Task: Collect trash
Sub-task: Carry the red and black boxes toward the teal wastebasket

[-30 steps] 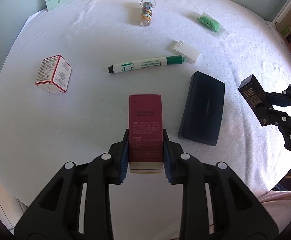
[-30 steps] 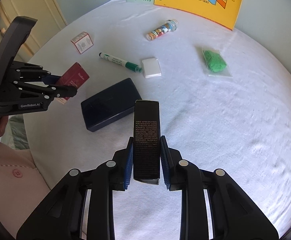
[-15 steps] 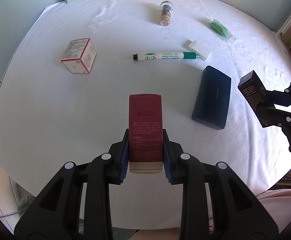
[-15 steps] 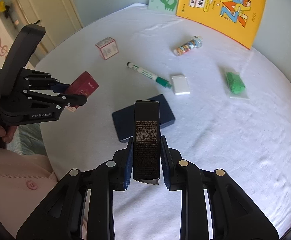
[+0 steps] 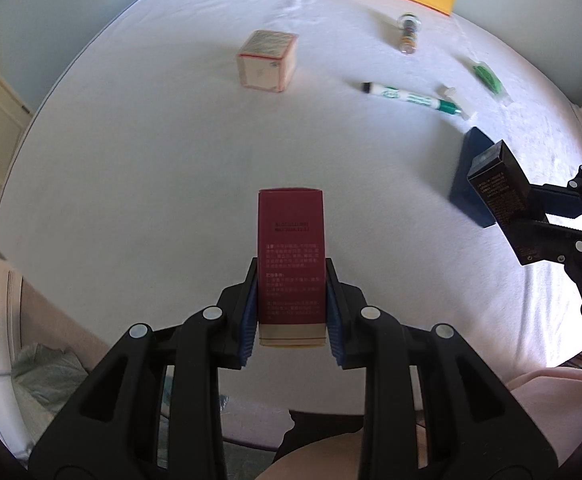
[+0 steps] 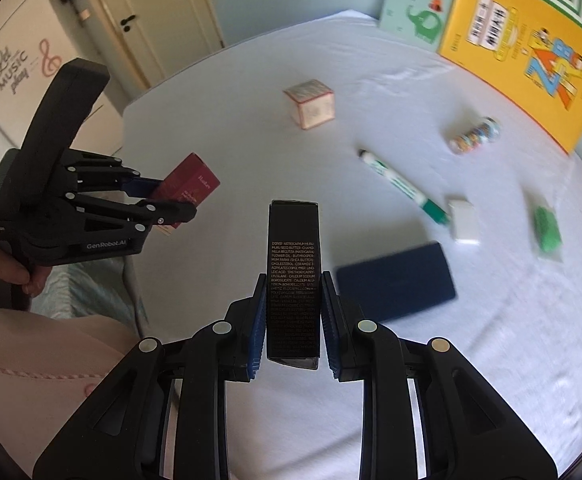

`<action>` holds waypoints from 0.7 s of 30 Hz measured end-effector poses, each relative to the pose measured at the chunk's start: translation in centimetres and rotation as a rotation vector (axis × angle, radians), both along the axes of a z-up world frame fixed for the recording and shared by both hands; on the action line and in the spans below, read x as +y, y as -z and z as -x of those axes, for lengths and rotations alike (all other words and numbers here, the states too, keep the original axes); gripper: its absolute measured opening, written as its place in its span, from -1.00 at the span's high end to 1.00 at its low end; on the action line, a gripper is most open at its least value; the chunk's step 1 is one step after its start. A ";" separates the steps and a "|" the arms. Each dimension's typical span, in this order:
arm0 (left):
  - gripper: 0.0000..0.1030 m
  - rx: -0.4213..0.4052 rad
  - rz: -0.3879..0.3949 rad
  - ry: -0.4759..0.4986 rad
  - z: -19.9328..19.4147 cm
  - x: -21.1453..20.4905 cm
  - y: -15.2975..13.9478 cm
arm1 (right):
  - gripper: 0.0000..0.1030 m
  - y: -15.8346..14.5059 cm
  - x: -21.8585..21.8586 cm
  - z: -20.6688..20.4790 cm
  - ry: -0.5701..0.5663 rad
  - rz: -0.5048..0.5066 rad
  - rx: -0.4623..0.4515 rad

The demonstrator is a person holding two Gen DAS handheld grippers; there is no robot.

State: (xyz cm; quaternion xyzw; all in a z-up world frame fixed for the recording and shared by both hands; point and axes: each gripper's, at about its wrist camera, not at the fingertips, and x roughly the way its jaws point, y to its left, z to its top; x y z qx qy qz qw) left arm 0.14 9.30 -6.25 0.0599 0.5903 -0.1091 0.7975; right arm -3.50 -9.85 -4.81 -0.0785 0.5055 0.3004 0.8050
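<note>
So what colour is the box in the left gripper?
Dark red box, clearest in the left wrist view.

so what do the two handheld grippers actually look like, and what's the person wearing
Both the left gripper and the right gripper are matt black linkage frames with silver pivot rivets and ribbed blue pads. The left gripper's side carries white "GenRobot.AI" lettering and a curved black handle. The person wears a pale pink top with a button.

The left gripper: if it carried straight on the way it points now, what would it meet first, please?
Probably bare white sheet. The left gripper, shut on the red box, points steeply down with nothing lying ahead, though depth is unclear.
</note>
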 end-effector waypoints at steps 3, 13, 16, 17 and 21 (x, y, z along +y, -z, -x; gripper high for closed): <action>0.48 0.004 -0.002 -0.052 0.6 2.2 0.1 | 0.50 -0.2 2.7 -0.3 -0.064 -0.009 0.002; 0.48 0.032 -0.007 -0.274 3.7 10.9 1.2 | 0.50 -1.0 12.8 -0.9 -0.310 -0.021 -0.005; 0.48 0.046 -0.005 -0.342 5.0 13.5 1.6 | 0.50 -1.3 15.8 -0.8 -0.382 -0.026 -0.006; 0.48 0.049 -0.005 -0.358 5.3 14.1 1.8 | 0.50 -1.4 16.7 -0.7 -0.402 -0.027 -0.007; 0.48 0.069 -0.003 -0.442 7.0 17.2 2.6 | 0.50 -1.5 20.7 -0.2 -0.498 -0.029 0.001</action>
